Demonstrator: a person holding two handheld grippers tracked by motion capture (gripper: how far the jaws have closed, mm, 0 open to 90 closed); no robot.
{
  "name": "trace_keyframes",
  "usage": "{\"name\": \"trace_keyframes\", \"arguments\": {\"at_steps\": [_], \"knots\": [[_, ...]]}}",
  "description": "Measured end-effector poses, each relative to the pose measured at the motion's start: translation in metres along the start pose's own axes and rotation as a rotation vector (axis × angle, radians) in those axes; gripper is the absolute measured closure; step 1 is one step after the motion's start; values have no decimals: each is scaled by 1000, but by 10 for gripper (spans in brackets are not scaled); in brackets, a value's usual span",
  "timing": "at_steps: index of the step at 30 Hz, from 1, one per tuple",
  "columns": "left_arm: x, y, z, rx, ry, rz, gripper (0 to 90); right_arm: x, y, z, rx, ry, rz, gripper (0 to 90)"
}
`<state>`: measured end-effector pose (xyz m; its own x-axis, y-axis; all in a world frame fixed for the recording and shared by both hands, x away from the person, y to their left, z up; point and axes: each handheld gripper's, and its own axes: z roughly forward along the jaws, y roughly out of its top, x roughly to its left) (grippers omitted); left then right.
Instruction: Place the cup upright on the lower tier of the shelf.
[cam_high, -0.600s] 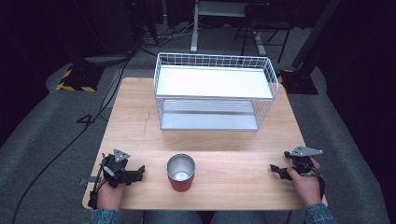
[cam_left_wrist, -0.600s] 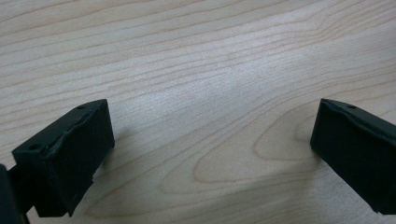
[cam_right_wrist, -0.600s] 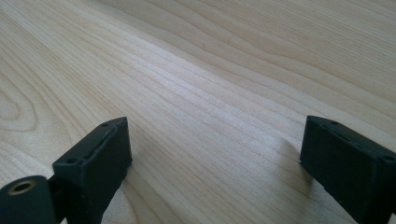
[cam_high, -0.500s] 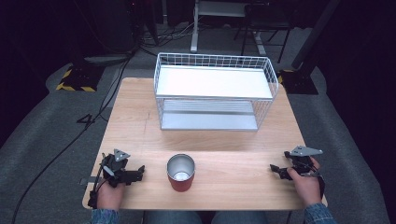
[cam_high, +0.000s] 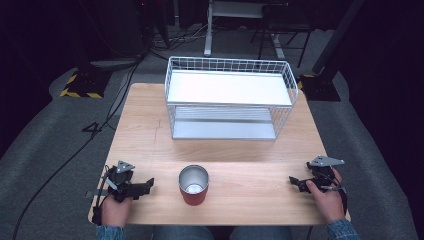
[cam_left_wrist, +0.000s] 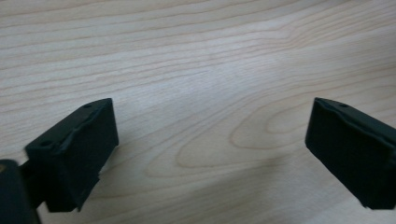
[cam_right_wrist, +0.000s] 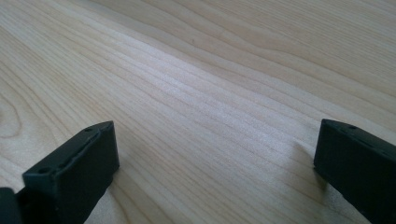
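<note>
Red cup (cam_high: 194, 185) stands upright near the front edge of the surface (cam_high: 240, 150), between both grippers, touching neither. Left gripper (cam_high: 145, 184) and right gripper (cam_high: 295, 182) rest low, jaws wide open, holding nothing. Wire rack (cam_high: 229, 97) sits far back. Risk: a fast sideways reach could tip the cup or push it off the near edge.

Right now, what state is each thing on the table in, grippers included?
Cup: upright, mouth open, apparently empty, standing free near the table's front edge.
Wire rack: upright at the far side, nothing on its top shelf or on its lower one.
Left gripper: open, nothing between the jaws, low over the wooden table, apart from the cup.
Right gripper: open, nothing between the jaws, low over the wood.
</note>
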<state>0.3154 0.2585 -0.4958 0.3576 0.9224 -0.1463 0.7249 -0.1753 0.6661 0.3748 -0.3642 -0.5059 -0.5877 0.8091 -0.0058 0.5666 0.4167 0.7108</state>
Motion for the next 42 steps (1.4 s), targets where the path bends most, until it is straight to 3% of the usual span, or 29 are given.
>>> {"name": "trace_keyframes", "arguments": {"at_steps": [8, 24, 26, 34, 38, 42], "knots": [[-14, -1, -12, -21, -7, 25, 62, 0, 0, 0, 1, 1, 0, 0], [-57, -17, -42, -69, -41, 100, 118, 0, 1, 1, 0, 1, 4, 0], [-63, -18, -44, -81, -44, 107, 155, 0, 1, 1, 0, 1, 4, 0], [-85, -20, -45, -109, -74, 159, 155, 0, 1, 1, 0, 1, 5, 0], [-93, -19, -44, -139, -91, 170, 155, 0, 1, 1, 0, 1, 5, 0], [-100, -18, -41, -139, -120, 171, 154, 0, 1, 1, 0, 1, 4, 0]]}}
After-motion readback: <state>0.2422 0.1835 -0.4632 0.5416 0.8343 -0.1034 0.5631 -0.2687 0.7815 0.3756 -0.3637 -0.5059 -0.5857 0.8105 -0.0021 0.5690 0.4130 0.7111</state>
